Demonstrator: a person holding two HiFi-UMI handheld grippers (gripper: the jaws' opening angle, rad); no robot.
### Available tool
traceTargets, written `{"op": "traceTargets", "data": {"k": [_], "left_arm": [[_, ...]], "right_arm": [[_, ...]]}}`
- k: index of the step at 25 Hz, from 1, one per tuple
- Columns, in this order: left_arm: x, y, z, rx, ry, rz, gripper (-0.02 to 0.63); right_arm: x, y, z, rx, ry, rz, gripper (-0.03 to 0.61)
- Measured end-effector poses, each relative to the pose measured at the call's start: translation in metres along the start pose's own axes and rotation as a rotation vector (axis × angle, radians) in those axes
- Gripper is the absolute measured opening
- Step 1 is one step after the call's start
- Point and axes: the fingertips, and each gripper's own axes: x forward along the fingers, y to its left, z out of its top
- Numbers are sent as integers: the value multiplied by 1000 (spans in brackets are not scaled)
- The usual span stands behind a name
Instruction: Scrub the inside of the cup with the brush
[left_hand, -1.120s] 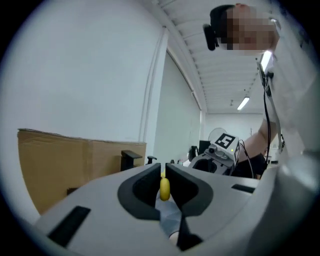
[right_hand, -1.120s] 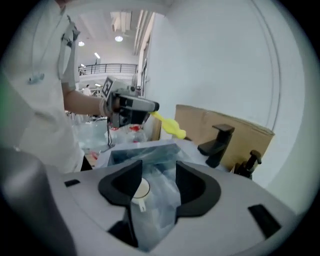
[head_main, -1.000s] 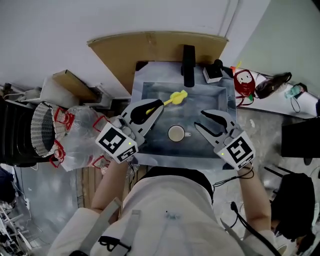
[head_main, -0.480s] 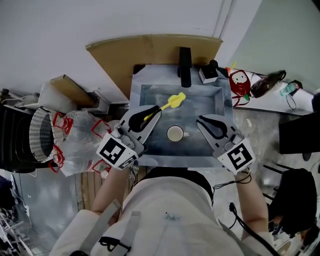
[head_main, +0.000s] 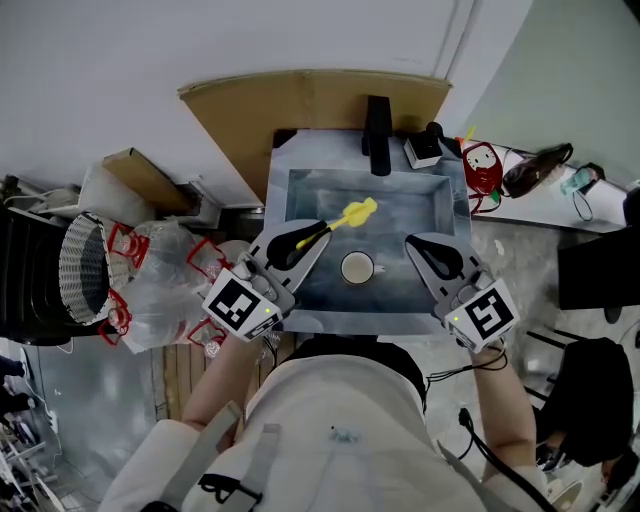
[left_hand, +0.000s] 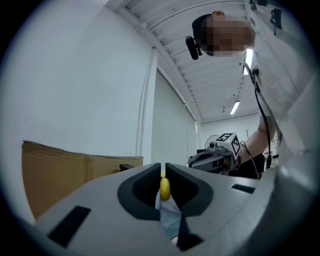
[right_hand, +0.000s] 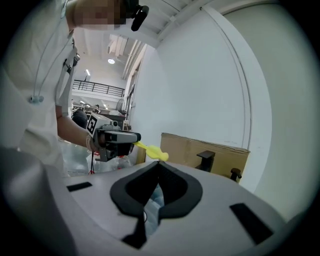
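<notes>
The cup (head_main: 357, 267) stands upright in the middle of the sink (head_main: 415, 212), with bare basin floor around it up to the walls. Over the sink's left part, the left gripper (head_main: 318, 236) is clamped on the handle of the yellow brush (head_main: 352, 215), and the brush head is over the sink's back half. Over the sink's right part, the right gripper (head_main: 412, 243) has just been closing its jaws, which now meet with nothing between them.

The left gripper (head_main: 316, 233) points level, away from the torso (head_main: 340, 430), its jaws pressed together on the thin handle of the brush (head_main: 355, 214). The right gripper (head_main: 411, 242) tips slightly downward, well apart from the left. Its jaws have just closed fully, with nothing between them. The left forearm (head_main: 225, 362) and right forearm (head_main: 506, 395) reach forward.
</notes>
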Motion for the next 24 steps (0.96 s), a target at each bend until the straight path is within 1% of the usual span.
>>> {"op": "traceTargets", "data": {"k": [8,14,24], "left_arm": [[-3,6,1,-6,-10,-8,34],[-4,10,2,-8,-6,-16,34],[-9,13,-3,-15,7,-30,34]], "right_arm": [[5,-1,0,36,7,-5,15],[10,-1,2,52,-2,12,15],[19,4,1,53,11,23,15]]}}
